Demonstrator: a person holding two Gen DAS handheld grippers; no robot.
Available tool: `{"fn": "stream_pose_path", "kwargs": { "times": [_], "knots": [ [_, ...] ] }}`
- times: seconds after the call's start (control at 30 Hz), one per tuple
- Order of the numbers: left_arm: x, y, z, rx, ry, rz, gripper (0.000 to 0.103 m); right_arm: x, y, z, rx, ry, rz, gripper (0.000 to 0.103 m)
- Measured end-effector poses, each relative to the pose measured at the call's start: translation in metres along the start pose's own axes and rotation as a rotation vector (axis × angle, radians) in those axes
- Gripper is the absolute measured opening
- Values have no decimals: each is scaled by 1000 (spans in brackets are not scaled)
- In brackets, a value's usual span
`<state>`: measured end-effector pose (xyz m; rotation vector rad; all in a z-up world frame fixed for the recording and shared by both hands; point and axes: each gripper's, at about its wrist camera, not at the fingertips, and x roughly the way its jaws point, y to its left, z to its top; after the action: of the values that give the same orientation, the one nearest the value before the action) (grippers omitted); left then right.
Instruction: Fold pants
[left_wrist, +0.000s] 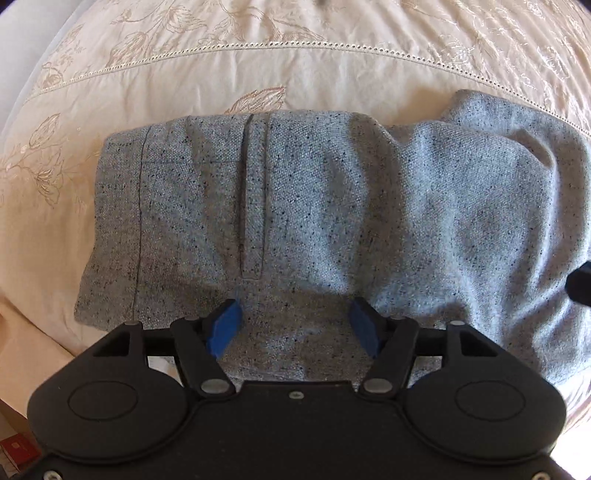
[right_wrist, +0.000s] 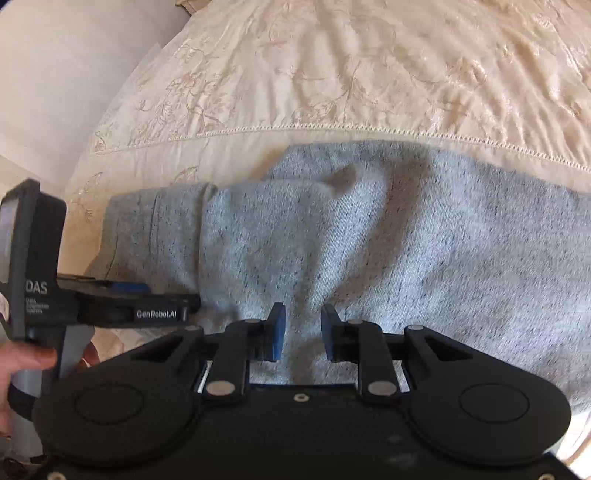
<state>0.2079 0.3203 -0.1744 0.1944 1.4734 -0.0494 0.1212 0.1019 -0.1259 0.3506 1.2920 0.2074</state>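
Observation:
Grey speckled pants (left_wrist: 332, 206) lie folded in a bundle on the cream bedspread, waistband end with a belt loop at the left. They also show in the right wrist view (right_wrist: 388, 251). My left gripper (left_wrist: 295, 325) is open, its blue pads (left_wrist: 225, 325) wide apart over the near edge of the pants, holding nothing. My right gripper (right_wrist: 303, 332) is open with a narrower gap, fabric lying between and below its pads (right_wrist: 279, 332), not pinched. The left gripper's body (right_wrist: 110, 306) shows at the left of the right wrist view, beside the pants' left end.
The cream embroidered bedspread (left_wrist: 258, 74) with a stitched hem band (right_wrist: 332, 129) runs behind the pants. A pale wall (right_wrist: 74, 74) is at the far left. The bed's near edge and floor clutter (left_wrist: 18, 446) lie at lower left. A hand (right_wrist: 22, 365) holds the left gripper.

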Motion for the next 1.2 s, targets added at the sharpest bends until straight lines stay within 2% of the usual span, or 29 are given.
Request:
{"fn": "stream_pose_path", "kwargs": {
  "times": [0.13,0.3,0.4,0.57,0.8,0.9,1.07,1.13,1.2],
  "knots": [
    [-3,2,-7,-31,0,-3,67,-12,-8,35,-59,-73,-6,25],
    [-2,2,-18,-53,-1,-3,67,1,-12,74,-149,-148,-42,26],
    [-1,1,-27,-48,1,4,67,13,-17,94,-180,-153,-11,26],
    [7,-4,-21,-42,14,5,67,45,-11,122,-258,-158,14,26],
    [8,-4,-17,-12,17,-10,67,76,-11,141,-240,-89,56,27],
    [7,-5,-15,22,14,-17,68,89,-7,138,-236,-46,79,29],
    [0,3,-5,32,26,-62,66,99,2,128,-247,106,134,30],
    [-16,10,2,36,14,-97,64,95,4,125,-252,100,131,29],
    [-27,12,14,47,-21,-111,64,90,6,120,-240,82,134,16]
  ]
}}
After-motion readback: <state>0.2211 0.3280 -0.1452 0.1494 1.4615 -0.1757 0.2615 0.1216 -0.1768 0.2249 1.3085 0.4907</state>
